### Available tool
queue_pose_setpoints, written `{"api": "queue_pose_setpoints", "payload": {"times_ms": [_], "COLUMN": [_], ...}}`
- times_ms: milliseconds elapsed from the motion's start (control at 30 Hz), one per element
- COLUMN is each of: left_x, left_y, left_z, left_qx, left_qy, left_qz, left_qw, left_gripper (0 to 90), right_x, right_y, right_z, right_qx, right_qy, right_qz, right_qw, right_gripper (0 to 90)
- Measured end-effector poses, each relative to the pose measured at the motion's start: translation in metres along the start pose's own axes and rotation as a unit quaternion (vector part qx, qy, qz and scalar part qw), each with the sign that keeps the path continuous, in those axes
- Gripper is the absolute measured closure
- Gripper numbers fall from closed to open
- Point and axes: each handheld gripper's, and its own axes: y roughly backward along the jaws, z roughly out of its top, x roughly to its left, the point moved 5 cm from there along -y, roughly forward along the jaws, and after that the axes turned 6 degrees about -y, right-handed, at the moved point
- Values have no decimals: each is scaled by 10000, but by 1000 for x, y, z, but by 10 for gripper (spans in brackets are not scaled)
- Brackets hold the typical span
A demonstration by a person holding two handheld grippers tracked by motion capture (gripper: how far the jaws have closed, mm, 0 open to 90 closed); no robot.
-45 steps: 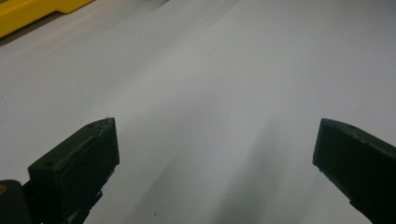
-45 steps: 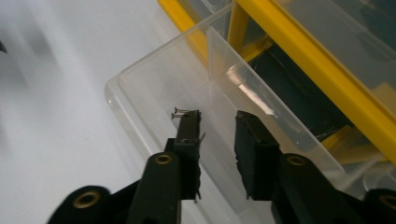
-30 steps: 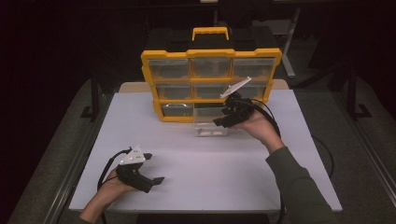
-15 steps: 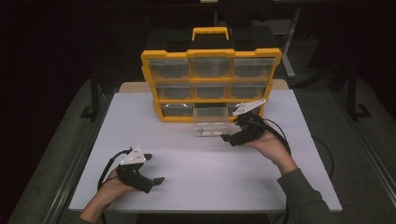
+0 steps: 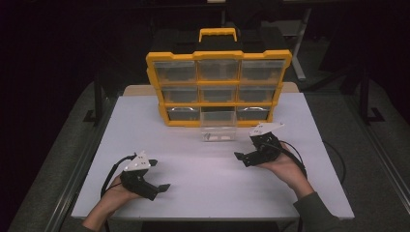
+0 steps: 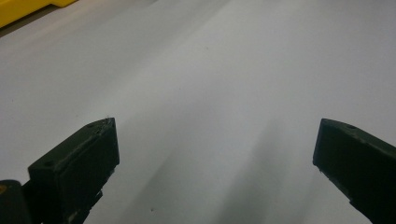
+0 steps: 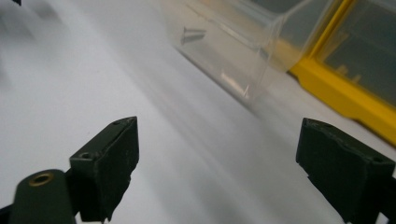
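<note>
On the white table [image 5: 203, 164], one nine-drawer organizer [image 5: 218, 87], two grippers

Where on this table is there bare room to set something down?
The widest bare patch of the white table lies between the left tool and the right tool. The strips on either side of the yellow organizer are also free. It is crowded around the pulled-out clear drawer.

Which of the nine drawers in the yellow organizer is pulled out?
The bottom-row middle drawer: it juts forward onto the table, while the other eight sit flush in the organizer.
</note>
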Motion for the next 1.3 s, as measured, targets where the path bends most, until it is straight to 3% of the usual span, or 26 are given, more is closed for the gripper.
{"api": "queue_pose_setpoints", "payload": {"times_ms": [400, 967, 1300], "left_x": [0, -1, -1], "left_y": [1, 1, 0], "left_z": [0, -1, -2], "left_qx": [-16, -18, -1], "left_qy": [-2, 10, 27], "left_qz": [0, -12, -13], "left_qw": [10000, 10000, 10000], "left_gripper": [2, 2, 2], "right_x": [3, 3, -2], "right_y": [4, 18, 24], "right_z": [-32, -60, -77], "right_qx": [-68, -358, -374], "right_qy": [-107, -183, -284], "right_qz": [-8, -46, -86], "right_qw": [9999, 9992, 9989], "right_gripper": [78, 82, 82]}}
